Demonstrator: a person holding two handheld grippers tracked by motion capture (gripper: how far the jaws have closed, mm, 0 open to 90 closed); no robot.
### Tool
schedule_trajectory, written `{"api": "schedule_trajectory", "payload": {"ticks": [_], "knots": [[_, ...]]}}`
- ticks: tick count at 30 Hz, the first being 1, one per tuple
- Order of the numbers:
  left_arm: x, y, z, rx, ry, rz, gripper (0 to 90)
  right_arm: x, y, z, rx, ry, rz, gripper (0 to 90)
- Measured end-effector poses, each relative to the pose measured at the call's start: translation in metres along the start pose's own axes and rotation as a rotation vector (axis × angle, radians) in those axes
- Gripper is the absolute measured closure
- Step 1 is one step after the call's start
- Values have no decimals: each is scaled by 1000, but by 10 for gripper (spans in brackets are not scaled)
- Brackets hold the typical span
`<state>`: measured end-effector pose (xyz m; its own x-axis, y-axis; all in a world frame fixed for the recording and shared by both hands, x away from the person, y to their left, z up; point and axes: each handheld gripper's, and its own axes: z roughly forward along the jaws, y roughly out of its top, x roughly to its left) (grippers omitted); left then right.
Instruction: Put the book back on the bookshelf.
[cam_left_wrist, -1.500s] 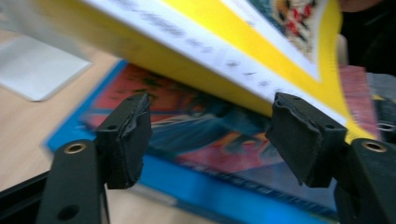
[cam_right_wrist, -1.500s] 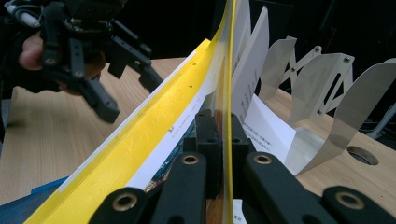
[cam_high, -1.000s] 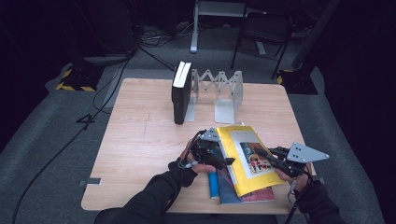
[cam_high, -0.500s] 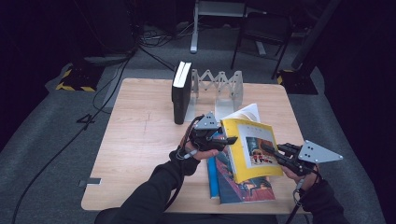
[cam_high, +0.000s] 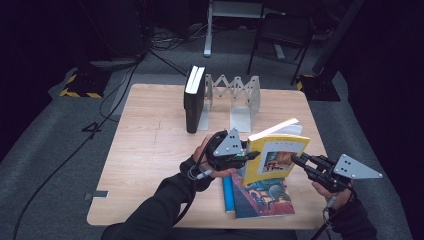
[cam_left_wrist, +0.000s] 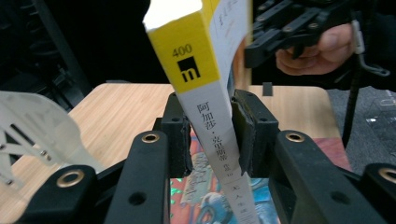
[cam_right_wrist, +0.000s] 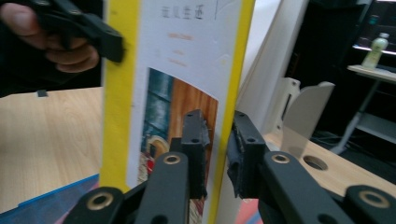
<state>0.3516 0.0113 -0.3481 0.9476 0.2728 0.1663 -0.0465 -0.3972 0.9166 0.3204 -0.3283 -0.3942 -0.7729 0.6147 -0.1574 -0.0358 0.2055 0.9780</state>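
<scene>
near the front right of the pale wooden table (cam_high: 150, 150), a yellow-covered paperback book (cam_high: 277, 160) is held upright above the tabletop between the two grippers. the left gripper (cam_high: 242, 156) grips the book at its spine edge; in the left gripper view its two black jaws have just been closing and now sit on either side of the yellow and white spine (cam_left_wrist: 212, 116), the right pad pressed against it and the left one touching or nearly so. the right gripper (cam_high: 295, 159) meets the book from the opposite side, at the open edge of the front cover. in the right gripper view its jaws straddle the yellow cover edge (cam_right_wrist: 231, 107); they have just been opening, and a narrow gap shows between the right pad and the cover, so it cannot be told whether they still pinch it. the person's left hand (cam_high: 207, 160) wraps round the left gripper's body, and the right hand (cam_high: 332, 192) holds the other one near the table's right edge.

under the raised book lies a second book with a colourful illustrated cover and a blue spine (cam_high: 260, 195), flat on the table. farther back stands a white expanding metal book rack (cam_high: 235, 95), with a black hardcover book (cam_high: 194, 100) upright at its left end.
</scene>
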Motion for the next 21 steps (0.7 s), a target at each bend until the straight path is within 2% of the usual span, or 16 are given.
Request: {"api": "schedule_trajectory", "payload": {"ticks": [2,5,8,11,13,16,18,21], "knots": [[-4,-1,0,-17,-22,0,700,-1,-2,-3,13,-42,-5,717],[-8,-2,0,-30,-42,5,713,-3,-3,-2,22,-50,6,637],[-10,-5,0,-50,-45,-13,718,-2,-4,1,45,-65,-1,533],[-11,-10,1,-72,-66,-39,722,-2,-7,5,70,-54,12,454],[-14,-13,3,-86,-74,-49,723,-3,-12,10,98,-13,33,408],[-20,-20,9,-69,-62,-46,715,-1,-17,16,136,16,22,400],[-22,-25,13,-72,-63,-60,710,2,-21,20,160,38,17,413],[-22,-28,17,-89,-41,-87,704,5,-23,22,169,26,10,427]]}}
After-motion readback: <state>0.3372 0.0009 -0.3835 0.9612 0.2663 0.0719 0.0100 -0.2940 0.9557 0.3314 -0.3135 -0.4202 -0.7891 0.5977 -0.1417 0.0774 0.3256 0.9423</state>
